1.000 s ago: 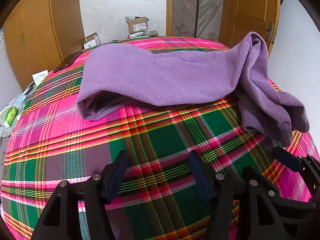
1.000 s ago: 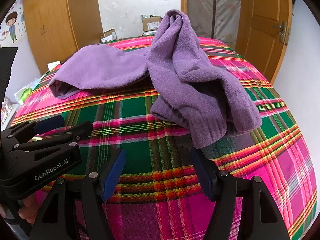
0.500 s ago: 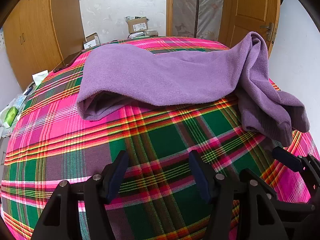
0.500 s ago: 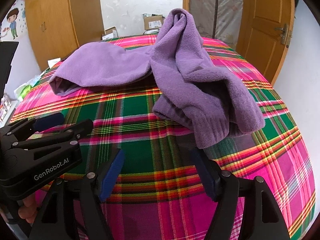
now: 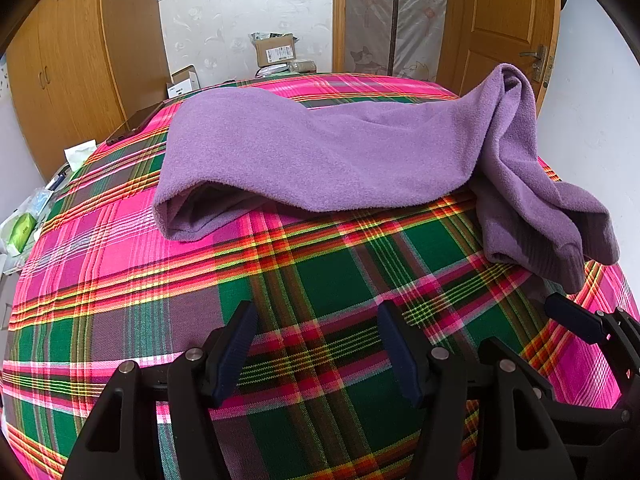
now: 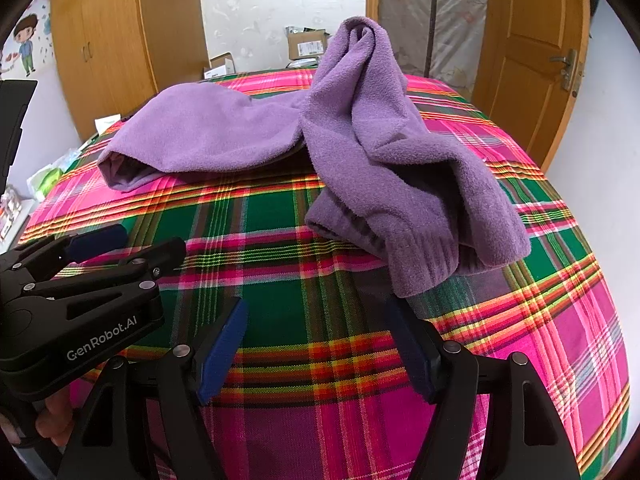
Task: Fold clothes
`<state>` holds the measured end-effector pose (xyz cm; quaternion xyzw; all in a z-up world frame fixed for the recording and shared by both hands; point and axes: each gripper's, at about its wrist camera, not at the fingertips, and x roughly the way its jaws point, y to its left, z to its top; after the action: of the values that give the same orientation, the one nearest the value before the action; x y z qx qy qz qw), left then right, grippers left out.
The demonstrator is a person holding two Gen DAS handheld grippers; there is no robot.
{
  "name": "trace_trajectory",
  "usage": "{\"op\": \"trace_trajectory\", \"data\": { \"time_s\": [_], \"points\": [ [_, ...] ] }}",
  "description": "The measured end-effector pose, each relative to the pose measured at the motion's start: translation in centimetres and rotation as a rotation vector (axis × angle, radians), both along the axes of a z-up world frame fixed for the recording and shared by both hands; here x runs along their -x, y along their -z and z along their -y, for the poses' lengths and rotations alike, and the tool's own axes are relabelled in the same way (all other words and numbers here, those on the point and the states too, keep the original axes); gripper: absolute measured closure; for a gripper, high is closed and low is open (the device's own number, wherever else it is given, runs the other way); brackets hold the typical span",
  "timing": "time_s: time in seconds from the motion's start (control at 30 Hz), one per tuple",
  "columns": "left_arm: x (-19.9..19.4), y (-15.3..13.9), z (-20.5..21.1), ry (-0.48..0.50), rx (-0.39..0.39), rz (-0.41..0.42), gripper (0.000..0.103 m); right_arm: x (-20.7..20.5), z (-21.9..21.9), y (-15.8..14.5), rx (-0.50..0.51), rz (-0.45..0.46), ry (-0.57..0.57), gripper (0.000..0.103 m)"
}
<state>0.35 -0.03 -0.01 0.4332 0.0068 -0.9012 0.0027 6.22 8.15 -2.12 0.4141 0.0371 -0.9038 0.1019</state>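
The purple fleece sweater lies rumpled across the middle of the plaid bedspread, its sleeve bunched toward the right edge, ribbed cuff nearest. Both claws hover empty over the near edge, jaws spread: the left gripper faces what looks like the hem opening, and the right gripper is lined up just short of the cuff, probably to pull that sleeve straight.

Home bedroom: plaid-covered bed, wooden wardrobe, door.
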Motion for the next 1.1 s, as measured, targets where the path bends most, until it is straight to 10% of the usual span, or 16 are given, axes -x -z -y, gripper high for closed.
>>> {"op": "trace_trajectory", "data": {
  "time_s": [1.1],
  "points": [
    [1.7,-0.4,0.3,0.099,0.001,0.081,0.04,-1.0,-0.6,-0.3,-0.013,-0.001,-0.017,0.029]
  ]
}}
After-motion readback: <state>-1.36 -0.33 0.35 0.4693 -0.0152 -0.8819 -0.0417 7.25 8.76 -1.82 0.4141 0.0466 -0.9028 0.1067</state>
